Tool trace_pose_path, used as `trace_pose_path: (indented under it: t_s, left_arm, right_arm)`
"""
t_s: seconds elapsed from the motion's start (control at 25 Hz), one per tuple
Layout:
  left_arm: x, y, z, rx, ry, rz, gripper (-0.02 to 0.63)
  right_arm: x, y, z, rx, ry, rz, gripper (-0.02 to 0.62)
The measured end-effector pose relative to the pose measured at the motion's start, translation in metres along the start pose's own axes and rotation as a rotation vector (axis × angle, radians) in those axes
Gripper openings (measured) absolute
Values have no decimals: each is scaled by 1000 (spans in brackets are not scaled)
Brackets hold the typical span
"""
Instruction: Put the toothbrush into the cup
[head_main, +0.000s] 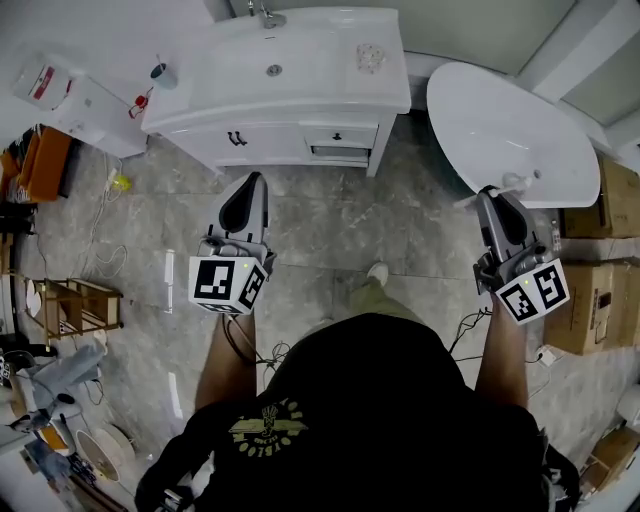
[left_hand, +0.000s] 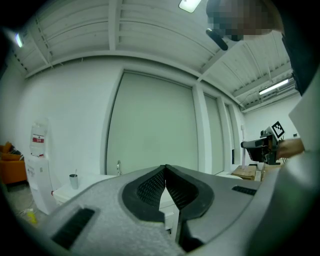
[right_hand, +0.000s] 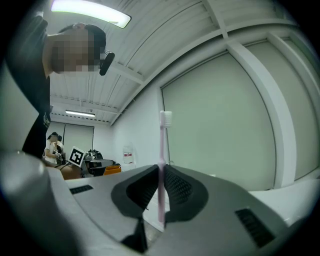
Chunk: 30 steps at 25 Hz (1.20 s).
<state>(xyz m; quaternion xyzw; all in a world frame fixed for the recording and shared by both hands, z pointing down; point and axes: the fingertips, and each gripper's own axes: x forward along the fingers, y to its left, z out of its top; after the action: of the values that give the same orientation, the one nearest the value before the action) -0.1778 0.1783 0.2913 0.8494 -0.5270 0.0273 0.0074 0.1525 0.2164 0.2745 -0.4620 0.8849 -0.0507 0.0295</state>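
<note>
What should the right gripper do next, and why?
Probably swing the right gripper left toward the cup on the vanity corner: its jaws clamp the toothbrush upright, and the cup stands far off to its left.

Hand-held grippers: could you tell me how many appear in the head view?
2. The left hand-held gripper, shut and empty, is before the white vanity; the right hand-held gripper, shut on the toothbrush, is farther right.

Left claw (left_hand: 165, 172) closed on nothing, right claw (right_hand: 161, 170) pinching upright toothbrush (right_hand: 162, 145), both held forward
</note>
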Motion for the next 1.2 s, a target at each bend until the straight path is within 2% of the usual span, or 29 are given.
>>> trace_pose_path:
  t_s: [0.24,0.44,0.64,0.96,1.2]
  left_arm:
    - [53,-11,19,20,-19,7,11]
    - [95,-25,36,134,-22,42,11]
    - [118,-35,41,137,-34,71,11]
    - [108,-21,33,115,9,147,11]
    - [118,-23,33,138,6,123,11]
  right_arm:
    - [12,-53,5,23,-18,7,40]
    - [23,-98,16,27,-36,26,40]
    - [39,-134,18,41,-42,64,40]
    - [57,-139,18,62,-47,119,40]
    - [60,-149,8,95,-46,106,40]
